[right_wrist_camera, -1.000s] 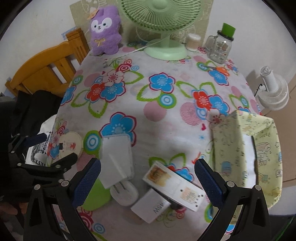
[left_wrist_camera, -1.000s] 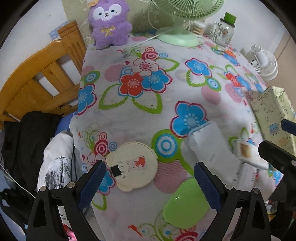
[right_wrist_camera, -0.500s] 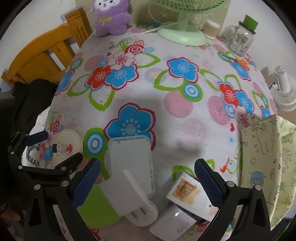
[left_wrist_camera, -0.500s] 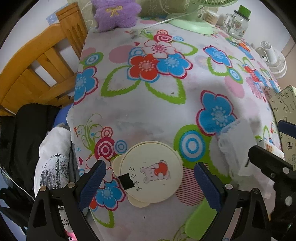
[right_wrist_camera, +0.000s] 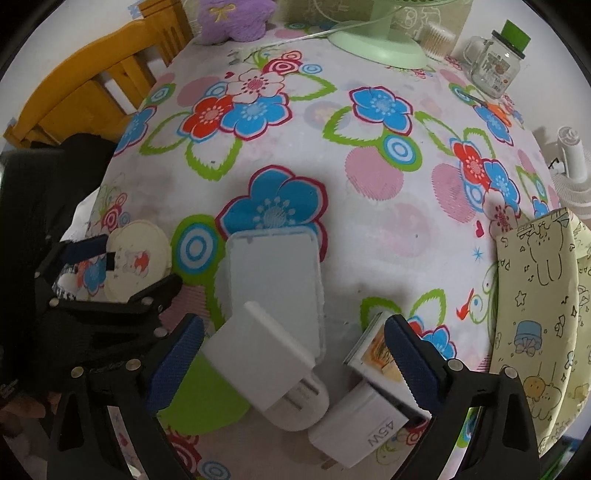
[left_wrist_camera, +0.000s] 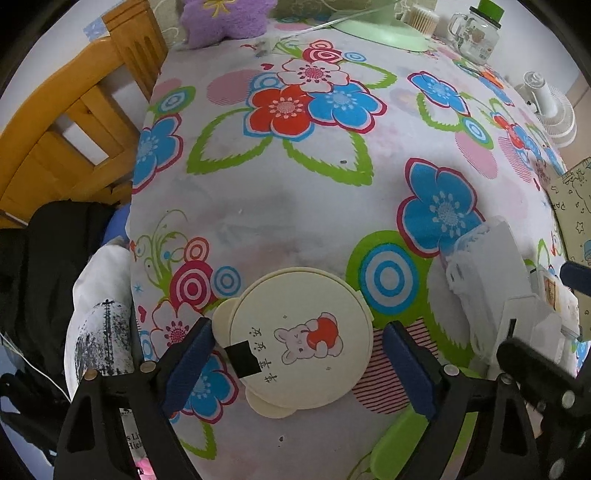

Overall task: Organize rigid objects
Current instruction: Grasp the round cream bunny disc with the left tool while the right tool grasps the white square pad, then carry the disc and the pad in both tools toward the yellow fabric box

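We are lowering the open left tongs point(left_wrist_camera: 295, 362) around the round cream disc point(left_wrist_camera: 301, 339) lying between their tips; the right tongs point(right_wrist_camera: 295, 358), also open, are hovering over the white plug point(right_wrist_camera: 258, 362).

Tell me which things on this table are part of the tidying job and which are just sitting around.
Part of the job: round cream case between the open left gripper fingers; white plug charger, white flat box, 45W charger, green lid near the open right gripper.

Lying about: fan base, glass jar, purple plush, wooden chair.
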`<state>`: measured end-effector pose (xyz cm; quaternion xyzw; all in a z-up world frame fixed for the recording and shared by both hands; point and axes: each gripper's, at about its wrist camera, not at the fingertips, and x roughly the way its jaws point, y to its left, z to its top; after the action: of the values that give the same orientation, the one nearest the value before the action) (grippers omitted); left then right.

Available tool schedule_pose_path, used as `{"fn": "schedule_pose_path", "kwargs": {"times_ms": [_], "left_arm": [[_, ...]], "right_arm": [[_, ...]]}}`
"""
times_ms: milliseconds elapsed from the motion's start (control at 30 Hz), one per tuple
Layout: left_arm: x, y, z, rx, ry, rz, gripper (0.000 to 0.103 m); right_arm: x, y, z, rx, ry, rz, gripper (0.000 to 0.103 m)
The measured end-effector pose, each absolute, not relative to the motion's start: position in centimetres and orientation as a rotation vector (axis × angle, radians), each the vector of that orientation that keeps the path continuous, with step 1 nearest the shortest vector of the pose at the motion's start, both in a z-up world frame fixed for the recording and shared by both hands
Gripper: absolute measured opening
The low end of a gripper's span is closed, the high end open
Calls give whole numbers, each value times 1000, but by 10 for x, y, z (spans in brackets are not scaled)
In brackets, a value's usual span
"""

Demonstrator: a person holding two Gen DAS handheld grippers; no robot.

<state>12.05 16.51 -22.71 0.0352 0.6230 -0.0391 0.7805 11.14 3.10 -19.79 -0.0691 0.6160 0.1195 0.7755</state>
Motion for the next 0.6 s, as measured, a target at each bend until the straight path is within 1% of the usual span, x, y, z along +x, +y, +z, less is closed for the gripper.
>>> {"fn": "schedule_pose_path", "kwargs": {"times_ms": [133,167,200,233,300,333,367,400,600], "left_arm": [[119,163,-226,68,1342,-78,90],[118,162,-225,66,1336,-77,90],[117,162,-225,65,1332,-78,90],[116,162,-225,64,1329,-78,89],[115,163,-225,58,1326,-73,85],[114,162,-224,57,1323,-73,85],[112,161,-225,63,1325,-78,85],[110,158,-225,72,1325,-91,85],[106,154,-224,67,1333,-108,84]], "right_arm": [[106,35,-199,-176,1331,273,97],[105,36,-199,-182,1332,274,95],[104,36,-200,-186,1333,276,90],[103,36,-202,-187,1339,280,88],[102,35,-204,-169,1350,290,79],[101,34,-205,-148,1357,294,75],[100,34,-206,-134,1363,299,67],[99,34,-206,-136,1362,292,63],[97,29,-204,-129,1356,266,62]]}}
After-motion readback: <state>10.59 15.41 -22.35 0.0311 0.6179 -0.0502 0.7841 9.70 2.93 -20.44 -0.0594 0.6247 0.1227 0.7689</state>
